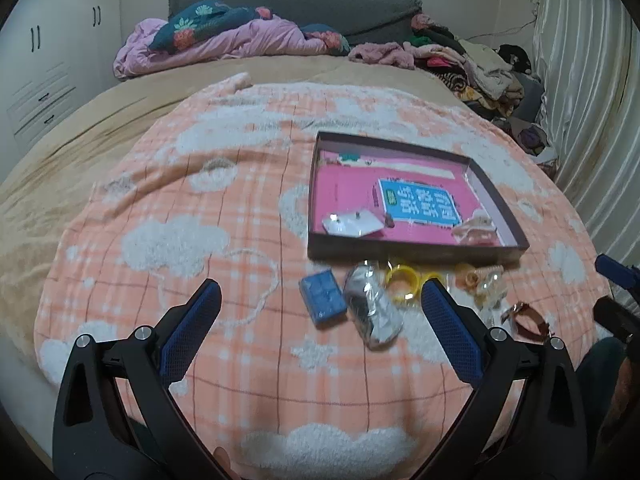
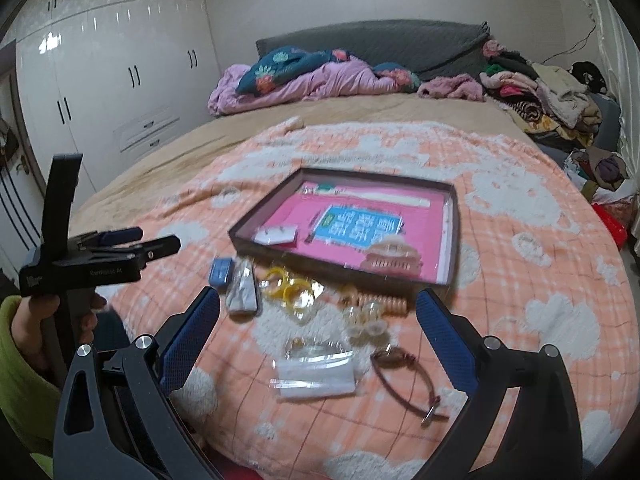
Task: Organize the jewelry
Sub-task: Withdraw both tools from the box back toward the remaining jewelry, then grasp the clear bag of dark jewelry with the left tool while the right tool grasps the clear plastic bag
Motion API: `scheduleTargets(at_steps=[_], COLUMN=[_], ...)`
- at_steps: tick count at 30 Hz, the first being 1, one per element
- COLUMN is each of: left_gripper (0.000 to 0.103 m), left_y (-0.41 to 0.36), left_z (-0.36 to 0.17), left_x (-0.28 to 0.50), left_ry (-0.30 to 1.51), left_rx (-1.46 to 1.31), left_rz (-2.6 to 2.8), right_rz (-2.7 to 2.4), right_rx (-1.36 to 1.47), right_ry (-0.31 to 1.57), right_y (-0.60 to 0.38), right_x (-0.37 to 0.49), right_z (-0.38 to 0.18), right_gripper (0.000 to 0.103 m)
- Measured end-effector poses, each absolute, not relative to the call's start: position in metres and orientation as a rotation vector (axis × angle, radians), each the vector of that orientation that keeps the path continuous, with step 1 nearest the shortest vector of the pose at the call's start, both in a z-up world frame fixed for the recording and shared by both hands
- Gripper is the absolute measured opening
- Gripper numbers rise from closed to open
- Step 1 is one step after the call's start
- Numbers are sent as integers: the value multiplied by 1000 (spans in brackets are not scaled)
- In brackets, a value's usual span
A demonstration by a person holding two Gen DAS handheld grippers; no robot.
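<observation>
A shallow dark box (image 1: 412,255) (image 2: 332,266) with a pink printed floor lies on the peach blanket; a small clear earring card (image 1: 352,224) (image 2: 277,235) rests inside it. In front of the box lie a small blue case (image 1: 323,298) (image 2: 221,272), a silvery packet (image 1: 372,308) (image 2: 242,290), yellow rings (image 1: 402,282) (image 2: 288,286), an orange spiral hair tie (image 2: 374,300), clear bags (image 2: 316,376) and a brown bracelet (image 1: 526,318) (image 2: 404,376). My left gripper (image 1: 320,316) is open above the blue case. My right gripper (image 2: 318,332) is open above the clear bags. Neither holds anything.
The bed's peach cloud-patterned blanket (image 1: 200,200) covers a tan sheet. Crumpled bedding (image 2: 304,76) lies by the headboard, a pile of clothes (image 2: 552,104) at the right. White wardrobes (image 2: 112,80) stand at the left. A hand in a green sleeve (image 2: 24,364) holds the left gripper's handle.
</observation>
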State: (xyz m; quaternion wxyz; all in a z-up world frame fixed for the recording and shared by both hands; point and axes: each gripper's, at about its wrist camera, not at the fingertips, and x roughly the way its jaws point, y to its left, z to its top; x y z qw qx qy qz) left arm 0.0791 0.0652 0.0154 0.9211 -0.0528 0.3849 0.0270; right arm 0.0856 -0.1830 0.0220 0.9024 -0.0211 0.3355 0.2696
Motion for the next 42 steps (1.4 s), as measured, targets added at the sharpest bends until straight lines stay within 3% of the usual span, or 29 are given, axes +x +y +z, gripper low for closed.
scheduleTargets(at_steps=[36, 38, 42], left_gripper=[93, 91, 78], left_y=[38, 37, 34], left_z=[-59, -62, -68], left_x=[97, 100, 107], left_ry=[971, 975, 989], left_rx=[-186, -202, -232], left_rz=[-66, -79, -102], right_rz=[513, 513, 518], right_rx=[-161, -158, -148], right_ry=[917, 924, 927], right_y=[-152, -151, -150], right_x=[97, 100, 104], right_z=[-86, -91, -95], right_gripper=[98, 98, 98])
